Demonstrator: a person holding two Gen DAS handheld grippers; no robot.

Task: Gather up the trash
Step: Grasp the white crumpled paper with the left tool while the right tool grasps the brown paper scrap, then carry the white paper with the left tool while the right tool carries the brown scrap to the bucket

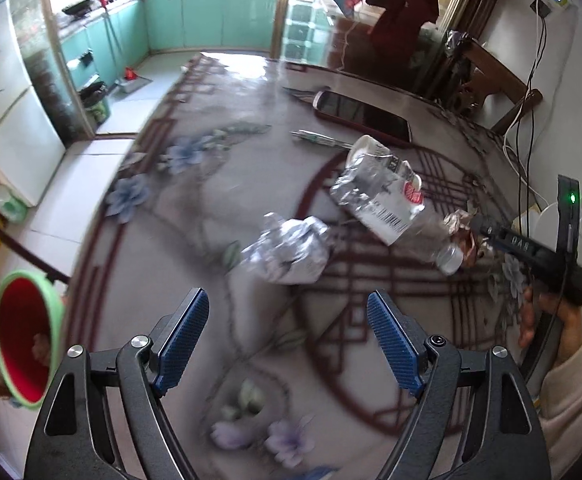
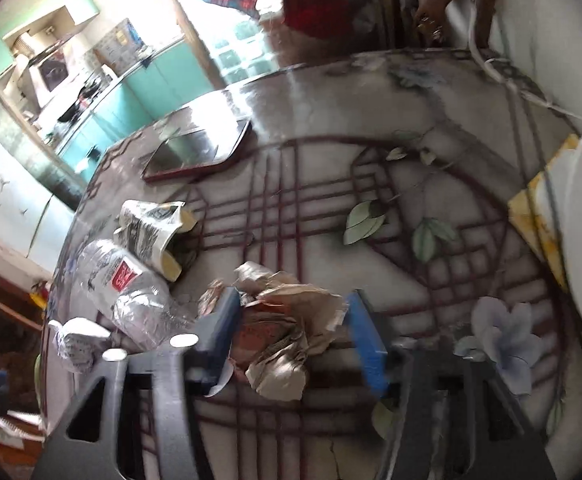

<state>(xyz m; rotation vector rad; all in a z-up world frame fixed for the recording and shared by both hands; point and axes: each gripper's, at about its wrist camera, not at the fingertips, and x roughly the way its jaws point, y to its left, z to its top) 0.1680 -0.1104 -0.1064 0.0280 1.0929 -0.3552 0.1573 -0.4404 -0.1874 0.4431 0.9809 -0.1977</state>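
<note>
Surface: glossy floral-patterned table (image 2: 431,92).
Right gripper (image 2: 291,336): jaws narrowed around crumpled brown paper wad (image 2: 291,336), pads at its sides.
Left gripper (image 1: 287,340): wide, empty; crumpled silver foil ball (image 1: 287,250) just ahead.

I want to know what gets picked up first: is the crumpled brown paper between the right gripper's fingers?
Yes, the crumpled brown paper sits between the right gripper fingers on the table.
</note>
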